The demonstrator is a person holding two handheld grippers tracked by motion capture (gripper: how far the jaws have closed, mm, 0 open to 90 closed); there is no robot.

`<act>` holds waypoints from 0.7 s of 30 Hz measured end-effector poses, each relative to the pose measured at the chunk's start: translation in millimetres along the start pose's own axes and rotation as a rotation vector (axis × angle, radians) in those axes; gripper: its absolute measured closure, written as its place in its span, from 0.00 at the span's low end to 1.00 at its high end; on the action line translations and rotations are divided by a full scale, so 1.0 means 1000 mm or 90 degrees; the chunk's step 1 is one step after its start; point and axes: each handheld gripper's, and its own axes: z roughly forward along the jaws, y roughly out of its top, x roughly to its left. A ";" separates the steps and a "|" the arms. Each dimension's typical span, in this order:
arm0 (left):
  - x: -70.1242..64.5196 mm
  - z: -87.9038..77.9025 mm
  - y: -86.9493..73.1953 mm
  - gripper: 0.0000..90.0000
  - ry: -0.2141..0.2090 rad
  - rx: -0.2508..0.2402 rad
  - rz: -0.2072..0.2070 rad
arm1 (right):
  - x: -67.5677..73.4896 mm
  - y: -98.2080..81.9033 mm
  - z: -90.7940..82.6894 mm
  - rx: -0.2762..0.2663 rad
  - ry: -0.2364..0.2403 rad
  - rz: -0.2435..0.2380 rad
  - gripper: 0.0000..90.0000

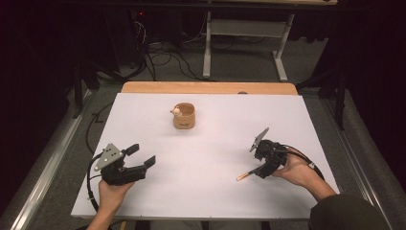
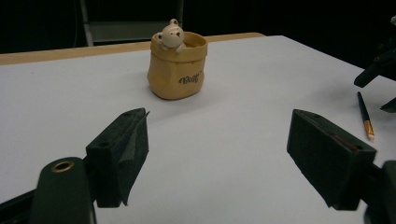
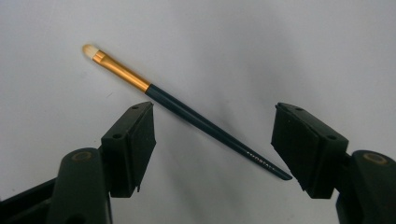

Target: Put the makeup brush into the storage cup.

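Nearest to us, our two hands come in over the white sheet (image 1: 206,191) that covers the table. Our left gripper (image 1: 141,162) rests low on the sheet at the near left, its jaws spread wide with nothing between them. Our right gripper (image 1: 257,168) sits at the near right, tilted down toward the sheet, its jaws also spread apart and gripping nothing.

Between and just under the right jaws lies a slim make-up brush with a dark blue handle, a gold ferrule and a pale tip (image 3: 187,112). It lies flat on the sheet, aslant, and we see no jaw touching it.

Farther off, near the middle of the sheet toward its far edge, stands a small tan ceramic pot shaped like a sack, with a little cream bear on its rim (image 2: 178,65).

Beyond the sheet a strip of bare light wood tabletop (image 1: 206,87) shows. Past that the room is dark: grey floor, loose black cables (image 1: 163,60), and the white metal legs of another table (image 1: 244,43).
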 end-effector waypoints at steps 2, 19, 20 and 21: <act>0.000 0.000 0.000 0.23 0.001 0.000 0.001 | 0.000 0.000 0.002 0.002 0.002 -0.003 0.36; 0.000 -0.001 0.001 0.21 0.002 -0.003 0.004 | -0.002 0.002 0.012 0.038 0.016 -0.003 0.38; 0.000 -0.002 0.001 0.21 0.002 -0.003 0.004 | -0.002 0.002 0.013 0.040 0.017 -0.001 0.38; 0.000 -0.002 0.001 0.21 0.002 -0.003 0.004 | -0.002 0.002 0.014 0.039 0.018 0.000 0.38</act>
